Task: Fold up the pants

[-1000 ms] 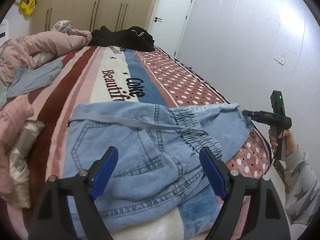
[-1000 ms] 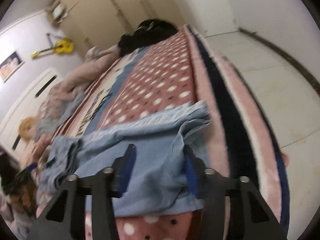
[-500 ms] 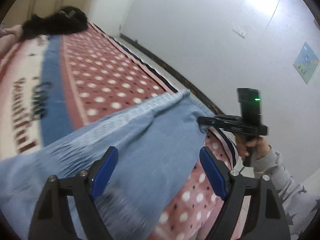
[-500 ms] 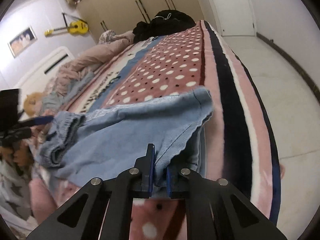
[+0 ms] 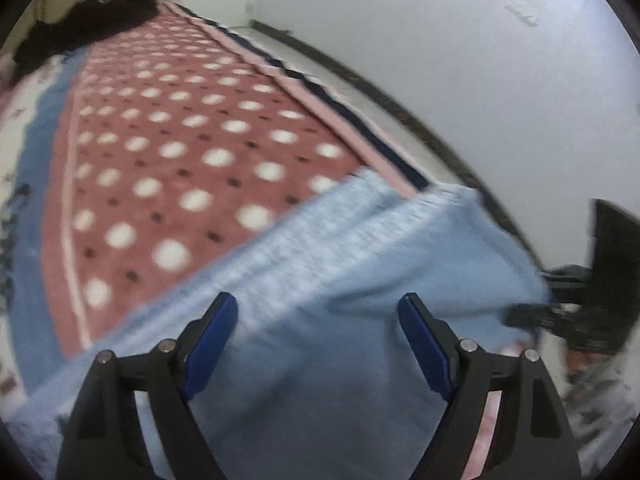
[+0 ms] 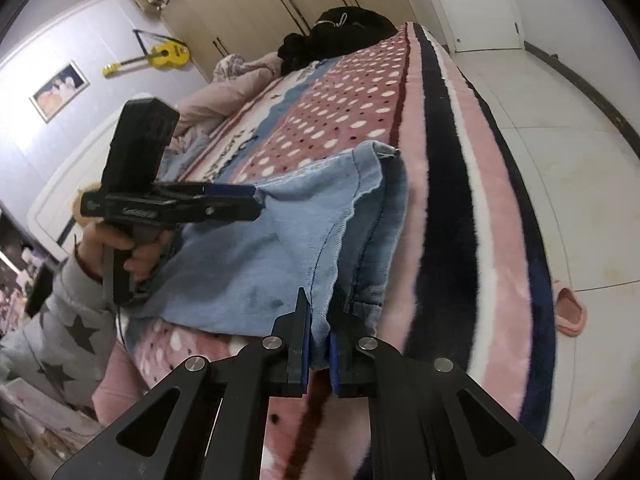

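Light blue denim pants (image 5: 360, 264) lie across the near end of the dotted bed blanket (image 5: 192, 140). My left gripper (image 5: 318, 332) is open, its blue pads spread over the leg fabric, not gripping. In the right wrist view my right gripper (image 6: 319, 344) is shut on the hem edge of the pants (image 6: 280, 248) near the bed's edge. The left gripper (image 6: 256, 200) also shows there from the side, its tips at the pants' far edge. The right gripper shows in the left wrist view (image 5: 536, 312) at the right, at the fabric's corner.
A black clothes pile (image 6: 340, 28) sits at the far end of the bed, pink bedding (image 6: 224, 96) at the left. White tiled floor (image 6: 560, 128) runs along the bed's right side, with a pink slipper (image 6: 568, 312) on it. A wall (image 5: 460, 40) stands close.
My left gripper has swung from the waistband end to the leg end, still open. My right gripper has shut on the hem.
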Demonstrator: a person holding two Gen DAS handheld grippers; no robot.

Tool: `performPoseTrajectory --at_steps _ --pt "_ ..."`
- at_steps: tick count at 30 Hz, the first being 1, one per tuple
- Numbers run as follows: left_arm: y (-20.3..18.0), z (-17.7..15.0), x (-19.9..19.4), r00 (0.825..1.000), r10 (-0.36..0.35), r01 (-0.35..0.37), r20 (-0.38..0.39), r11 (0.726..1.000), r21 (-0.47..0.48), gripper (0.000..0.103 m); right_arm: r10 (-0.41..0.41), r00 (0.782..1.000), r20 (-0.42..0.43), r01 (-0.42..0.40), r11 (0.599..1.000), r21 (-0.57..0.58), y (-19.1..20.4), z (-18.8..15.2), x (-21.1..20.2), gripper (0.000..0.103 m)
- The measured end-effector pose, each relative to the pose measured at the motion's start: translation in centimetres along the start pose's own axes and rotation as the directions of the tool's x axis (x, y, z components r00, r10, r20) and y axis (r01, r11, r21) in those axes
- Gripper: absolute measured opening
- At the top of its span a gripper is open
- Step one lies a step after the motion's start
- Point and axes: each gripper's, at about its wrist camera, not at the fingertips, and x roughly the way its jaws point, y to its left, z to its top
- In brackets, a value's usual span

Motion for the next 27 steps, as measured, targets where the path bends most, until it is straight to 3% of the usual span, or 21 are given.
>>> performPoseTrajectory --at_steps 1,2,5,8,11,12,14,16,18,24,27 --pt "0.4 0.3 0.1 0.999 0.049 -0.049 0.013 0.999 0.001 0.08 0.008 1.0 -0.007 -0.008 1.0 0.003 -0.2 0.3 0.0 0.004" --pt "0.9 0.5 0.2 0.997 0.073 -0.073 0.017 0.997 -0.006 0.08 0.001 1.0 -0.01 -0.001 1.0 0.004 -0.3 0.7 -0.1 0.011" --pt "2.7 0.5 -0.5 1.0 -0.021 0.023 0.013 0.996 -0.085 0.08 -0.044 0.999 0.025 0.044 0.999 -0.022 -0.2 2.7 -0.6 0.042" --pt "3.0 0.2 -2.5 0.997 -0.056 0.06 0.058 0.995 -0.078 0.08 -0.023 0.999 0.049 0.024 1.0 -0.014 -0.7 5.3 -0.3 0.051" --pt "3.2 -0.2 -4.1 0.995 -0.068 0.072 0.077 0.996 -0.058 0.08 -0.131 0.991 0.026 0.132 0.989 -0.07 -0.8 7.6 1.8 0.066" --pt "3.4 -0.4 -4.5 0.996 -0.056 0.06 0.075 0.996 -0.06 0.08 -0.157 0.988 0.005 0.157 0.984 -0.086 -0.9 8.1 2.7 0.066" --pt "3.6 -0.5 -4.3 0.996 -0.046 0.05 0.071 0.997 -0.053 0.08 -0.151 0.987 -0.054 0.146 0.986 -0.083 -1.5 8.7 4.9 0.063" --pt "4.0 -1.1 -4.7 0.997 -0.038 0.042 0.073 0.998 -0.051 0.08 -0.123 0.991 -0.046 0.12 0.99 -0.074 -1.5 8.8 5.5 0.04" --pt "4.8 -1.4 -4.9 0.996 -0.04 0.045 0.076 0.997 -0.07 0.08 -0.13 0.991 -0.001 0.13 0.988 -0.086 -0.9 8.9 5.4 0.007" --pt "6.1 -2.4 -6.3 0.994 -0.017 0.03 0.111 0.993 -0.111 0.08 -0.114 0.986 0.124 0.126 0.988 -0.093 0.9 10.3 3.6 0.003" --pt "6.9 -2.8 -7.0 0.993 0.01 0.006 0.121 0.992 -0.129 0.08 -0.129 0.982 0.136 0.141 0.986 -0.087 1.4 11.6 3.5 0.002"
